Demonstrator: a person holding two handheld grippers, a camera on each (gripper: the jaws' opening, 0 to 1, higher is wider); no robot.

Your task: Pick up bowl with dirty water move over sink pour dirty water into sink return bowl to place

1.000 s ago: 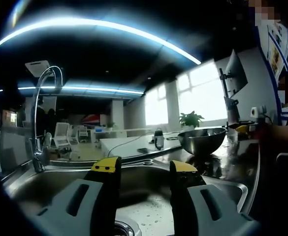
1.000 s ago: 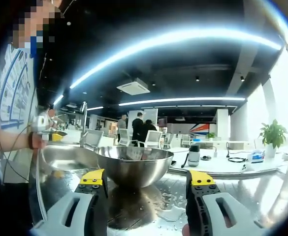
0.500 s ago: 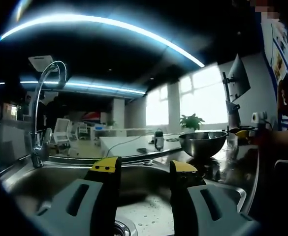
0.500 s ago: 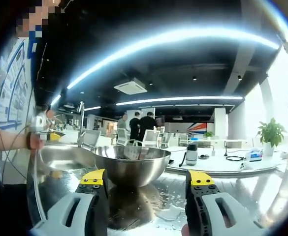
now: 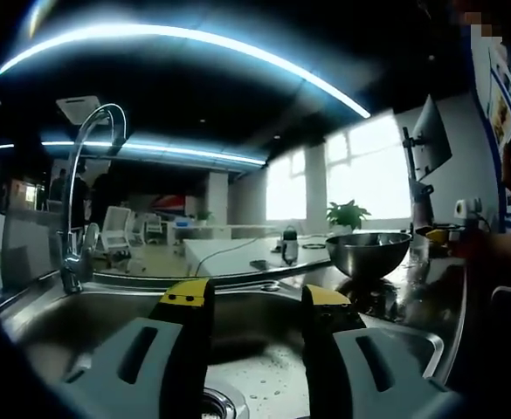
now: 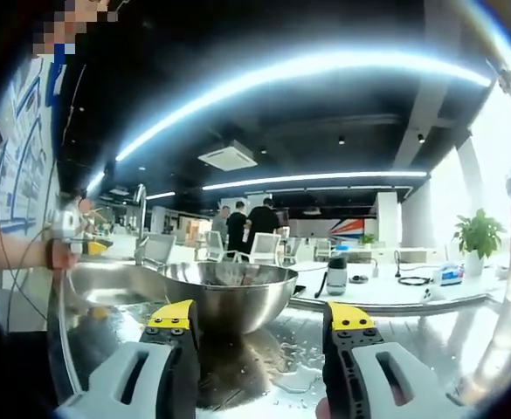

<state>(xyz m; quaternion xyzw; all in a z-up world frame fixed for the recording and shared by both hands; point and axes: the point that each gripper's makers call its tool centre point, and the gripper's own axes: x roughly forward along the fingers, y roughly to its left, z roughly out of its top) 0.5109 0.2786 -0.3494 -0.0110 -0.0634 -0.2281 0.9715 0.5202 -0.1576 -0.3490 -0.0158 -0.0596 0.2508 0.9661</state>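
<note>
1. My right gripper has its jaws spread apart with nothing between them. It is level with the wet counter, its yellow tips pointing at 12 o'clock.
2. The bowl stands upright on the counter directly ahead of the right gripper, at 12 o'clock, just beyond the tips and not touched by either jaw. I cannot tell from this low angle whether water remains inside it.
3. My left gripper is likewise parted and empty. It hangs over the sink, with the drain at 6 o'clock between the jaws.
4. In the left gripper view the faucet rises at 10 o'clock on the far rim of the sink, and the bowl sits at 2 o'clock on the counter, well apart from the left jaws.
5. Droplets and a puddle lie on the counter beside the bowl, near the right jaws.
6. Task status, as a judgement: the bowl is on the counter and not in any grip. Either the pick-up is not yet begun or the return is complete; the frames do not settle which.
7. If the pick-up is pending, the remaining steps are: grip the rim, carry the bowl over the sink, tip it, and set it back.
8. Caution: the wet steel rim may slip in the jaws.
</note>
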